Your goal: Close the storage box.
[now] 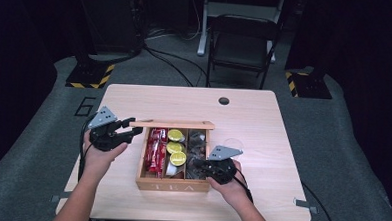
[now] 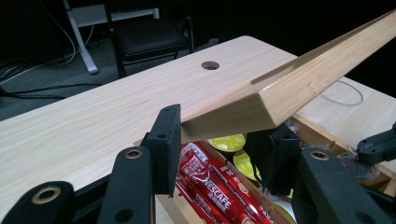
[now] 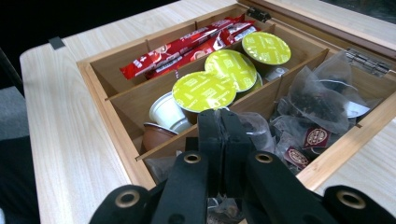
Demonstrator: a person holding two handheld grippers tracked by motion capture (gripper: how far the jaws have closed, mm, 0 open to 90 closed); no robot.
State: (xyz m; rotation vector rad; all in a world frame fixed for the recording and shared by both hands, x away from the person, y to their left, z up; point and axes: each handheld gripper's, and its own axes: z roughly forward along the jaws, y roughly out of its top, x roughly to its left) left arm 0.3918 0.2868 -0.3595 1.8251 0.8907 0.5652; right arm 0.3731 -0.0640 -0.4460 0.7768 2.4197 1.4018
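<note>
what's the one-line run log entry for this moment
left gripper: shut on lid, holding it open | right gripper: shut on tea bag in tea box

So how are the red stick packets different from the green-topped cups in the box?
The red Nescafe stick packets are long, thin and flat, while the green-lidded capsules are round and squat. The packets lie lengthwise and stacked in the outer compartment; the capsules sit lid-up in a row in the middle one. The packets are red with printed writing; the capsules have yellow-green foil lids. Both sit inside the wooden tea box.
</note>
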